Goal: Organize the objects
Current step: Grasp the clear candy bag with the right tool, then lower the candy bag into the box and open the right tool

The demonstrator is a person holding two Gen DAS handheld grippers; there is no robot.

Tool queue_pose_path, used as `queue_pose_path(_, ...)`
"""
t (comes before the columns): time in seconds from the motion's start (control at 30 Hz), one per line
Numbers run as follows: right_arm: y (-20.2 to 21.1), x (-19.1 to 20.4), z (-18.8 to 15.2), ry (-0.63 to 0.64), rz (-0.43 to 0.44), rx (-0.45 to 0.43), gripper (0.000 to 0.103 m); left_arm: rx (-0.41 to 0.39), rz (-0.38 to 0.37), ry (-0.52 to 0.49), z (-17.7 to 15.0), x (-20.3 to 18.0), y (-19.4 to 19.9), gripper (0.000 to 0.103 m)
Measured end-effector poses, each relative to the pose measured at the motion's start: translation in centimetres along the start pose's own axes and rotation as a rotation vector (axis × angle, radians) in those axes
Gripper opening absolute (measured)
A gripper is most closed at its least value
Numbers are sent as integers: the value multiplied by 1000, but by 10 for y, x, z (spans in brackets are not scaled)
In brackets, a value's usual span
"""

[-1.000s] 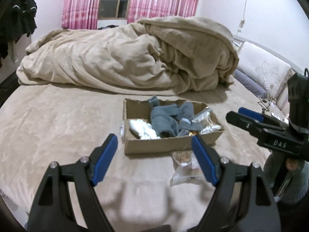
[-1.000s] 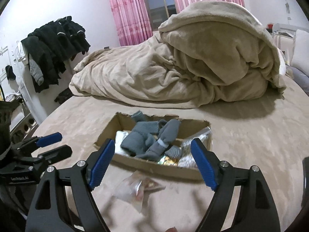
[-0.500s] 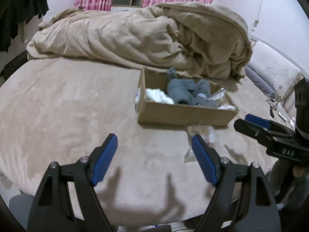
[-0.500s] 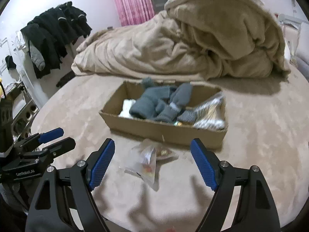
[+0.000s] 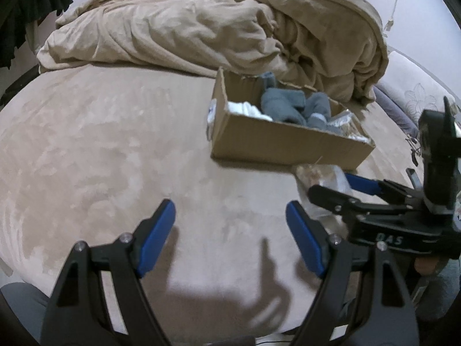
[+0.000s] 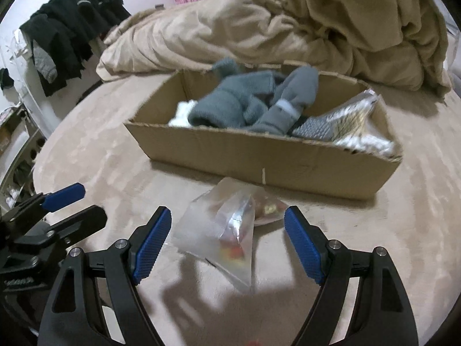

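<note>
Left tongs [image 5: 230, 235]: spread, nothing between.
Right tongs [image 6: 226, 242]: spread, over clear bag [image 6: 224, 230].
Bag: on bed [image 6: 417, 230], beside cardboard box [image 6: 259, 158].

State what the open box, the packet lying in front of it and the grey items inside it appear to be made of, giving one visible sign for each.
Cardboard box: brown corrugated card, matte, with ragged torn rims. Clear packet: thin see-through plastic film, glossy and creased, contents showing through. Grey socks: soft knit or fleece fabric, probably, since they look fuzzy and slump in folds.
</note>
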State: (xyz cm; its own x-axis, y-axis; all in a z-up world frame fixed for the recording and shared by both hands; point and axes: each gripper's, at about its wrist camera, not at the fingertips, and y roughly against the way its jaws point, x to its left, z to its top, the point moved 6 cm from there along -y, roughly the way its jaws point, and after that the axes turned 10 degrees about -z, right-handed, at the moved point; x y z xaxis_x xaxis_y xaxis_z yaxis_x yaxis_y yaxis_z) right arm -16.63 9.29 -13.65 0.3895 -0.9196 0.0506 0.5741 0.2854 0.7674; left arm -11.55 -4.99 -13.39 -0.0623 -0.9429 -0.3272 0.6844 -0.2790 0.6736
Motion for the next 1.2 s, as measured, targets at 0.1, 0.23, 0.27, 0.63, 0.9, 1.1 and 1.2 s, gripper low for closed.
queue_pose_path(0.1,-8,-1,-1,-11,-2,5,83,9,1,6,-2,3,-5,80)
queue_pose_path(0.23,-15,-4,-5,-13,5,18,58,17,1,10,-5,5,-8,80)
queue_pose_path(0.27,-16,-5,-7,-7,-2,22,57,18,2,9,-5,5,-8,80)
queue_pose_path(0.63,26,-7,0,12,6,-48,55,-8,-11,-3,5,-3,9,80)
queue_pose_path(0.9,76,4,31,30,23,-158,55,-43,-41,-1,25,-14,29,80)
queue_pose_path(1.1,91,14,55,50,36,-211,55,-76,-48,21,48,-11,40,80)
queue_pose_path(1.2,89,19,66,65,37,-222,55,-96,-31,14,61,-5,44,80)
